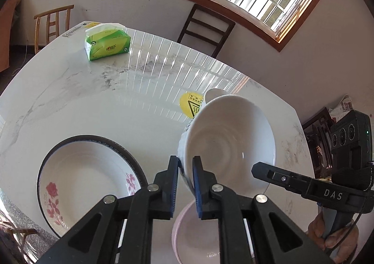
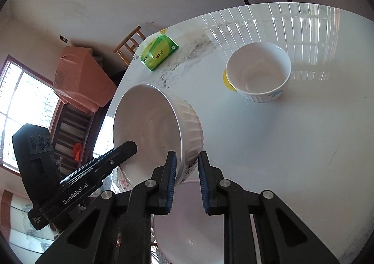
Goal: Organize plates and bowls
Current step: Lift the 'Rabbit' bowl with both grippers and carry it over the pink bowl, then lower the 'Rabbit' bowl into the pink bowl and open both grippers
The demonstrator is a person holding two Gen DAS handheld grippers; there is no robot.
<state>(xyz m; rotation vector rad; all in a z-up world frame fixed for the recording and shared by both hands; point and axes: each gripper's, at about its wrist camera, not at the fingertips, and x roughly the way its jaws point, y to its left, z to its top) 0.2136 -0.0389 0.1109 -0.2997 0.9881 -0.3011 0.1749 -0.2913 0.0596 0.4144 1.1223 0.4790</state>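
A white ribbed bowl (image 1: pixel 229 147) (image 2: pixel 149 128) hangs tilted above the marble table (image 1: pixel 93 100) (image 2: pixel 280 147). Both grippers hold it by opposite sides of its rim. My left gripper (image 1: pixel 185 163) is shut on the near-left rim, and my right gripper (image 2: pixel 187 158) is shut on the ribbed wall of the other side. Each gripper shows in the other's view, the right gripper (image 1: pixel 257 168) and the left gripper (image 2: pixel 131 147). A pink bowl (image 1: pixel 198 236) (image 2: pixel 187 229) sits below the held bowl. A rose-patterned plate (image 1: pixel 88 177) lies to the left. A second white bowl (image 2: pixel 257 72) stands farther back on the table.
A green tissue pack (image 1: pixel 106 41) (image 2: pixel 159 53) lies at the far end of the table. A dark chair (image 1: pixel 205 27) and a light wooden chair (image 1: pixel 53 23) stand beyond the table's edge. A yellow sticker (image 1: pixel 189 104) marks the tabletop. A hand (image 1: pixel 332 236) grips the right tool's handle.
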